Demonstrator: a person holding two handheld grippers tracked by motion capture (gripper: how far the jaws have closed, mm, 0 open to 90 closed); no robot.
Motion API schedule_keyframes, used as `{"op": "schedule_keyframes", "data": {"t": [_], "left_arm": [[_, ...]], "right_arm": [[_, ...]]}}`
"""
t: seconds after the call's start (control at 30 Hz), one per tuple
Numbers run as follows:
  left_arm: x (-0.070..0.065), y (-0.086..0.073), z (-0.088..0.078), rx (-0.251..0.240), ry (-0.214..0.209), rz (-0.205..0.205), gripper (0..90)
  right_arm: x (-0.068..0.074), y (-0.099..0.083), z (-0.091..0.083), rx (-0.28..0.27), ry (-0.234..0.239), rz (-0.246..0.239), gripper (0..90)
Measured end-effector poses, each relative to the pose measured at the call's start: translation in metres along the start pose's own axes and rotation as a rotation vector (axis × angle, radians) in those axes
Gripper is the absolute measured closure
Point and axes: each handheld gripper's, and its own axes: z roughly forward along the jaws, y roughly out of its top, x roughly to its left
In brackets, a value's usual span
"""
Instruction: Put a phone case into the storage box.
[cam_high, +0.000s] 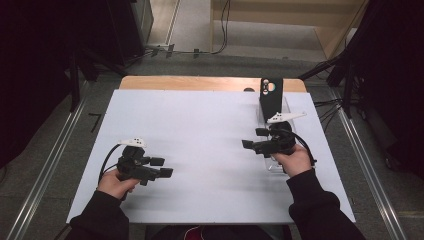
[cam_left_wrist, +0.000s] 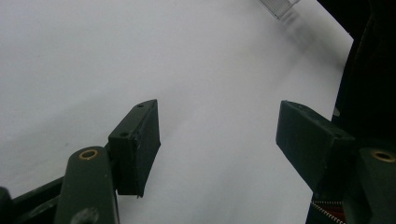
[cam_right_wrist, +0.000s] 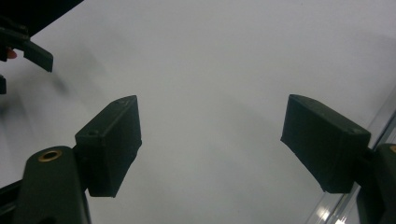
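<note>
My left gripper (cam_high: 162, 167) rests low over the white table sheet (cam_high: 200, 130) at the near left and points right. Its jaws stand wide apart, with bare sheet between them in the left gripper view (cam_left_wrist: 217, 121). My right gripper (cam_high: 254, 138) is at the right and points left, held over a clear plastic tray (cam_high: 276, 165). In the right gripper view (cam_right_wrist: 212, 116) its jaws are also spread, nothing lies between them, and the tray's clear edge (cam_right_wrist: 345, 205) is at the bottom right. The left gripper's jaw tips (cam_right_wrist: 32, 53) appear far off at the top left.
A black upright plate with round holes (cam_high: 271, 95) stands at the back right, at the far end of the clear tray. The tray's corner (cam_left_wrist: 279, 5) is at the top of the left gripper view. A wooden table edge (cam_high: 200, 82) runs along the back.
</note>
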Motion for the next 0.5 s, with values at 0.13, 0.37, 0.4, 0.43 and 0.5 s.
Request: {"op": "schedule_keyframes", "data": {"t": [0.13, 0.37, 0.4, 0.43, 0.5], "left_arm": [[-0.001, 0.000, -0.001, -0.002, 0.002, 0.000, 31.1], [-0.002, -0.002, -0.001, -0.004, 0.003, 0.006, 31.1], [-0.002, -0.002, -0.001, -0.005, 0.003, 0.007, 31.1], [-0.002, -0.002, -0.002, -0.005, 0.004, 0.008, 31.1], [-0.002, -0.002, -0.002, -0.008, 0.004, 0.009, 31.1]], "right_arm": [[0.004, -0.006, 0.000, 0.011, 0.014, -0.019, 18.8], [0.009, -0.018, -0.002, 0.016, 0.037, -0.035, 19.3], [0.009, -0.019, -0.002, 0.016, 0.039, -0.038, 19.3], [0.010, -0.021, -0.003, 0.016, 0.042, -0.037, 19.3], [0.011, -0.024, -0.004, 0.019, 0.047, -0.039, 19.3]]}}
